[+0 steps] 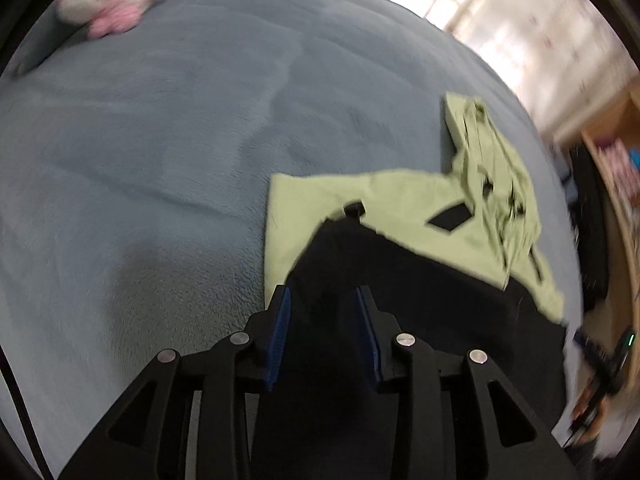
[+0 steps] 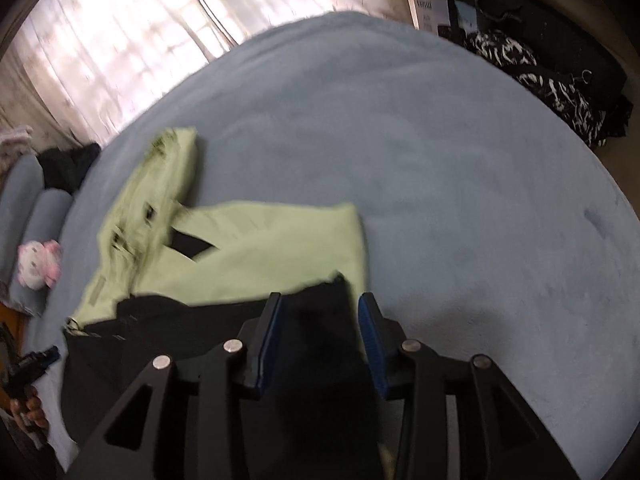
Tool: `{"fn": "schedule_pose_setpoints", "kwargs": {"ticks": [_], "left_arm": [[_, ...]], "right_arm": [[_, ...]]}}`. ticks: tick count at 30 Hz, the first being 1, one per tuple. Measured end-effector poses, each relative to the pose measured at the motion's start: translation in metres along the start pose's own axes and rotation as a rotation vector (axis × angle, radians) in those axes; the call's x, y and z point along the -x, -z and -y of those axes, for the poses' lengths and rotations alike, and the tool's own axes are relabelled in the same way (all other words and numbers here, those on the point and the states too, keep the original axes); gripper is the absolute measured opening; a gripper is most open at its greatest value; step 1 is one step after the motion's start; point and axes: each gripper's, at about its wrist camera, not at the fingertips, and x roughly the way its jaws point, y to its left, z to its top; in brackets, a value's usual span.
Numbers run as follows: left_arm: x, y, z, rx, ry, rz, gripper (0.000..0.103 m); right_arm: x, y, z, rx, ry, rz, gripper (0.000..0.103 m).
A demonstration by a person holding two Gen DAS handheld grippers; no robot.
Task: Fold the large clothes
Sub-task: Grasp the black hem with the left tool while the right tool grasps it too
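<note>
A large green and black garment point(image 1: 400, 216) lies on the grey-blue bed cover point(image 1: 160, 140). Its green part is spread flat with a crumpled end point(image 1: 492, 168) at the far right. Its black part point(image 1: 420, 280) runs toward me and between the blue pads of my left gripper point(image 1: 323, 300), whose jaws stand apart around the black cloth. In the right wrist view the garment point(image 2: 260, 248) lies left of centre. Black cloth point(image 2: 320, 320) also fills the gap of my right gripper point(image 2: 320, 306), jaws apart around it.
A pink and white plush toy point(image 1: 112, 0) lies at the bed's far left, also in the right wrist view point(image 2: 38, 264). Grey pillows point(image 2: 24, 200) sit there. A black and white patterned heap point(image 2: 540, 76) lies beyond the bed. Bright curtains point(image 2: 120, 40) stand behind.
</note>
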Motion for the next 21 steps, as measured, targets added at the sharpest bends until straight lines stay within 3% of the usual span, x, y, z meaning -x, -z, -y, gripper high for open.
{"fn": "schedule_pose_setpoints", "kwargs": {"ticks": [5,10,16,17,18,21], "left_arm": [[-0.015,0.002,0.017,-0.151,-0.039,-0.027,0.031],[-0.029,-0.005,0.022,-0.205,-0.105,-0.023,0.031],[-0.041,-0.007,0.027,-0.286,-0.119,-0.036,0.032],[-0.043,-0.007,0.028,-0.299,-0.125,-0.039,0.032],[-0.046,-0.007,0.03,-0.312,-0.134,-0.039,0.032],[-0.048,-0.005,0.035,-0.325,-0.159,-0.015,0.032]], "right_arm": [[-0.017,0.002,0.007,0.016,-0.003,-0.038,0.038],[-0.028,0.003,-0.001,0.064,-0.004,-0.055,0.038],[-0.038,0.007,-0.011,0.124,0.007,-0.042,0.038],[-0.037,0.008,-0.012,0.133,0.013,-0.027,0.035],[-0.037,0.01,-0.013,0.144,0.023,-0.013,0.025],[-0.035,0.018,-0.02,0.187,0.077,0.03,0.018]]}}
